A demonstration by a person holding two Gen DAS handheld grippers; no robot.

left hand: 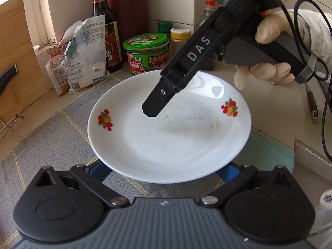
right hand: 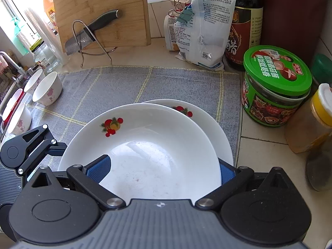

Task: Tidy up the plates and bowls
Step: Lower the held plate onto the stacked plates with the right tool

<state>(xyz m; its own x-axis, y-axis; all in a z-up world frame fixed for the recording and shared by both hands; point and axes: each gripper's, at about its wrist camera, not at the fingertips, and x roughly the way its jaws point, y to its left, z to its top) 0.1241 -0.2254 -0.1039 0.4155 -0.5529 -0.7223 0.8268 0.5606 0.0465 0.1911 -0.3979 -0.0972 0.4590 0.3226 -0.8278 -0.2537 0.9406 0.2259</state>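
Left tool (left hand: 164, 172) sits nearest the lens, its jaws spread wide. The upper plate (left hand: 170, 128) overlaps both blue pads and hides the fingertips. Whether the plate bears on them cannot be told.

Right tool (right hand: 159, 166) is likewise spread wide. The near rim of the same plate passes between its fingers, with the left pad over the plate's inner face and the right pad behind the rim. No clamping is evident, and contact cannot be confirmed. A gloved right hand (left hand: 269, 72) holds this tool by the handle.

Items noted, by size:

1. Tiled worktop (right hand: 259, 145), pale, carrying everything listed.
2. Grey mat (right hand: 124, 83) with yellow grid lines, lying flat on the worktop.
3. Bamboo cutting board (right hand: 99, 10), upright at the back in a wire stand, with a knife (right hand: 99, 23) in front of it.
4. Upper plate, white with fruit motifs, above the mat's right part and faintly soiled at its centre.
5. Lower plate (right hand: 207, 120), same pattern, under the upper one and offset to the right, showing only as a crescent.
6. Green-lidded jar (right hand: 276, 70), on the tiles just beside the mat's right edge.
7. Three small floral bowls (right hand: 47, 89), grouped at the mat's left edge, well apart from the plates.
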